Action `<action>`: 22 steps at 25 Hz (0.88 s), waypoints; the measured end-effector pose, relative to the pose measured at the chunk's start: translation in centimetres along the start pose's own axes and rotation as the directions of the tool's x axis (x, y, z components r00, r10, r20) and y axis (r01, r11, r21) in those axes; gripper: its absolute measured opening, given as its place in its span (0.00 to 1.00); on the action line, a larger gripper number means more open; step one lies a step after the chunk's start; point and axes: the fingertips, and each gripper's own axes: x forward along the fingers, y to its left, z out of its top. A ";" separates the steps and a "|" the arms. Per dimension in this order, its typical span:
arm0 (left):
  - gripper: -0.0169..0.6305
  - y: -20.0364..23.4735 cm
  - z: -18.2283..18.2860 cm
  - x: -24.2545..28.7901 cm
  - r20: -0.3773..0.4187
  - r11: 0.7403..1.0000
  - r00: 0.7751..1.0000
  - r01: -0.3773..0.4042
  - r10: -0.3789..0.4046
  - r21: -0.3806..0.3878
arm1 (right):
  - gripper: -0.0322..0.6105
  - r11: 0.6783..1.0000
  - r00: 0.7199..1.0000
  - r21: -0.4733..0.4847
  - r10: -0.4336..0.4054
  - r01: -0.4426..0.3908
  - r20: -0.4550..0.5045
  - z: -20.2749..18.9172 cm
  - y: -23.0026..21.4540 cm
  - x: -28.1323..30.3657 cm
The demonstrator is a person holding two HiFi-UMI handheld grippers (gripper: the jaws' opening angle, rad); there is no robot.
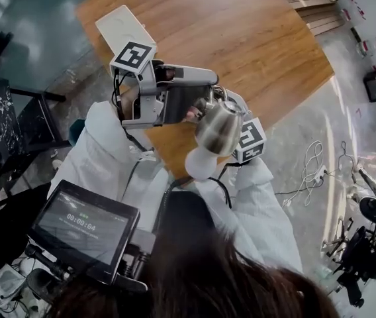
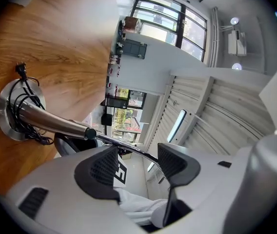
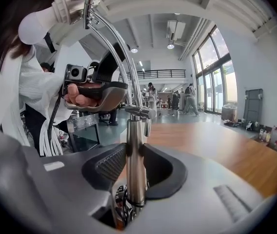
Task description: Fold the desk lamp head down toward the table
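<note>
Clamping the desk lamp's chrome stem [image 3: 136, 130], the right gripper [image 3: 134, 156] presses its two ribbed pads against the tube from either side, and the stem stands upright between them. Above the joint [image 3: 139, 112], a thin curved arm [image 3: 113, 48] rises and bends over to the lamp head [image 3: 65, 6]. The head sits high at the upper left of the right gripper view, its white bulb [image 3: 33, 27] pointing left, well above the table.

The left gripper [image 2: 137, 152] is wide, its jaws well apart and pressing on nothing. In its own view the thin arm [image 2: 128, 148] runs across just beyond the pad tips, and I cannot tell whether it touches either pad. Lower left in that view, the lamp's round base [image 2: 4, 126] rests on the wooden table [image 2: 65, 48], with a black cord [image 2: 26, 96] bundled on top of it.

In the head view the chrome lamp head [image 1: 218, 128] is raised between the two grippers, near the closest edge of the table [image 1: 241, 38], with the bulb [image 1: 201, 163] turned toward the person in white sleeves. A tablet screen [image 1: 85, 227] showing a timer sits at the lower left.
</note>
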 end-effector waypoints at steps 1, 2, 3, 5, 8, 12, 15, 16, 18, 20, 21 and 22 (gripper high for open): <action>0.40 0.0 -0.1 0.0 0.001 1.000 1.000 0.000 0.000 0.001 | 0.22 1.000 1.000 0.004 0.006 -0.006 -0.002 0.0 0.1 -0.1; 0.40 -0.1 -0.2 0.0 0.002 1.000 1.000 -0.006 0.006 0.007 | 0.22 1.000 1.000 0.008 0.012 -0.012 -0.003 -0.1 0.1 -0.2; 0.40 -0.1 -0.4 0.1 0.001 1.000 1.000 -0.018 0.018 0.015 | 0.22 1.000 1.000 0.014 0.019 -0.019 -0.003 -0.1 0.1 -0.3; 0.40 -0.1 -0.5 0.1 -0.003 0.999 0.999 -0.037 0.037 0.032 | 0.22 0.999 1.000 0.026 0.031 -0.031 -0.003 0.0 0.0 -0.4; 0.40 -0.1 -0.5 -0.1 -0.001 0.999 1.000 -0.031 0.031 0.041 | 0.22 0.998 0.999 0.039 0.054 -0.053 -0.010 0.0 0.1 -0.3; 0.38 0.0 -1.0 0.1 -0.020 0.992 0.998 -0.063 0.065 0.108 | 0.22 0.996 0.997 0.050 0.080 -0.079 -0.024 0.0 -0.2 -0.3; 0.30 0.8 -1.9 -0.2 -0.057 0.970 0.988 -0.129 0.144 0.206 | 0.22 0.994 0.995 0.065 0.092 -0.090 -0.025 -0.3 -0.5 -0.1; 0.27 1.3 -2.1 -0.3 -0.063 0.961 0.984 -0.151 0.169 0.234 | 0.22 0.993 0.995 0.070 0.093 -0.091 -0.023 -0.4 -0.6 0.0; 0.22 2.8 -2.5 -0.5 -0.062 0.934 0.970 -0.206 0.234 0.291 | 0.22 0.992 0.995 0.081 0.098 -0.096 -0.021 -0.6 -0.8 0.2; 0.15 4.9 -2.7 -1.1 -0.048 0.889 0.946 -0.284 0.321 0.360 | 0.22 0.990 0.994 0.091 0.108 -0.106 -0.020 -0.6 -0.8 0.2; 0.13 5.9 -2.7 -1.5 -0.032 0.860 0.931 -0.322 0.363 0.396 | 0.22 0.989 0.993 0.096 0.114 -0.112 -0.019 -0.6 -0.8 0.2; 0.13 6.9 -2.6 -2.0 -0.010 0.830 0.919 -0.352 0.395 0.432 | 0.22 0.988 0.993 0.099 0.120 -0.118 -0.018 -0.5 -0.7 0.3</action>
